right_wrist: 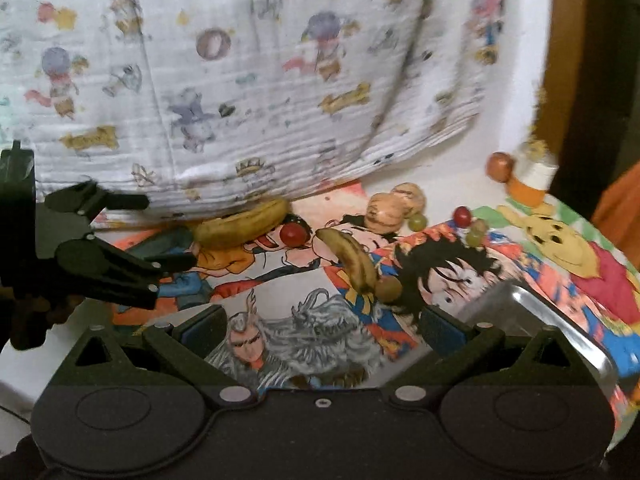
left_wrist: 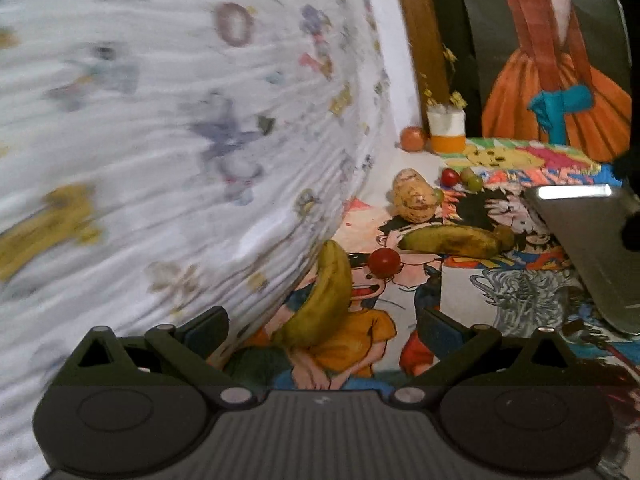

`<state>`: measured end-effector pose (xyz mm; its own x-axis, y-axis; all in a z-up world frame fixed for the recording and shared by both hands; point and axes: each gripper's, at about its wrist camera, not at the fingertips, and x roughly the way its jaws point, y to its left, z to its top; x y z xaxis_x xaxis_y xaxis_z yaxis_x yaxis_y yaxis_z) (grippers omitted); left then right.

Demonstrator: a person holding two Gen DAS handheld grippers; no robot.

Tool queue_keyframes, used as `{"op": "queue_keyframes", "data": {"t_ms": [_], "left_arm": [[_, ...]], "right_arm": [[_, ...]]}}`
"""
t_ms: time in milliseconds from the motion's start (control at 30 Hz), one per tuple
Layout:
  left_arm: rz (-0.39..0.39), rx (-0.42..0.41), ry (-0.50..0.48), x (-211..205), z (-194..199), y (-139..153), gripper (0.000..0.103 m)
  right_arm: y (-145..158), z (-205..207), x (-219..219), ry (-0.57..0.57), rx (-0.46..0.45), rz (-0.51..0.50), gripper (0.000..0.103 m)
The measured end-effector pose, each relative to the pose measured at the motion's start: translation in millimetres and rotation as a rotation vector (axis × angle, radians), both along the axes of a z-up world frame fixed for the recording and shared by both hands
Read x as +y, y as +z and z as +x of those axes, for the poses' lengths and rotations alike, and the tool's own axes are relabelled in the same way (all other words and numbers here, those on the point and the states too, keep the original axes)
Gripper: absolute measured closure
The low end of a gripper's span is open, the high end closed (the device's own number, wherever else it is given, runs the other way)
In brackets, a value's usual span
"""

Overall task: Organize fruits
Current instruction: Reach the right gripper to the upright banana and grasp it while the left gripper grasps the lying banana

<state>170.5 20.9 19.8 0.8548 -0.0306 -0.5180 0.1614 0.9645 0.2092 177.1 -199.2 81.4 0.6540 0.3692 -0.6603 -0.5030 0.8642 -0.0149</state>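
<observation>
Fruit lies scattered on a cartoon-print sheet [right_wrist: 460, 276]. In the left wrist view a yellow-green banana [left_wrist: 324, 300] points toward my left gripper [left_wrist: 324, 332]; its lower end lies between the wide-open fingers, untouched. Beyond it are a small red fruit [left_wrist: 384, 263], a second banana [left_wrist: 452, 240] and a tan lumpy fruit [left_wrist: 412, 196]. In the right wrist view my right gripper [right_wrist: 322, 330] is open and holds nothing, well short of the spotted banana [right_wrist: 352, 258]. The left gripper [right_wrist: 168, 231] shows at the left, open toward the first banana [right_wrist: 244, 222].
A printed white cloth [left_wrist: 180, 120] hangs close on the left, touching the first banana. A metal tray [right_wrist: 560, 320] sits at the right. Small red and green fruits [left_wrist: 460, 178], an orange [left_wrist: 413, 139] and a white-and-orange cup [left_wrist: 447, 128] stand at the back.
</observation>
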Motion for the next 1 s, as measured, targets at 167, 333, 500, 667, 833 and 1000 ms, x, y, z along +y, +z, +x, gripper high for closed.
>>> {"op": "queue_keyframes", "data": {"t_ms": [167,333,500,667,833,1000], "left_arm": [[0.030,0.047,-0.012,-5,34,-13,0.000],[0.053,0.076,-0.020,-4,59,-24,0.003],[0.070,0.111,-0.029,-5,74,-34,0.009],[0.086,0.121,-0.045,-7,82,-37,0.015],[0.111,0.119,-0.049,-12,87,-37,0.017],[0.104,0.133,-0.029,-12,93,-36,0.027]], "right_arm": [[-20,57,7,0.061,0.040,-0.034,0.005],[-41,100,19,0.130,0.056,-0.056,0.013],[-61,122,36,0.160,0.063,-0.081,0.026],[-78,135,44,0.141,0.084,-0.092,0.038],[-86,141,48,0.120,0.078,-0.101,0.046],[-86,143,50,0.107,0.075,-0.091,0.047]]}}
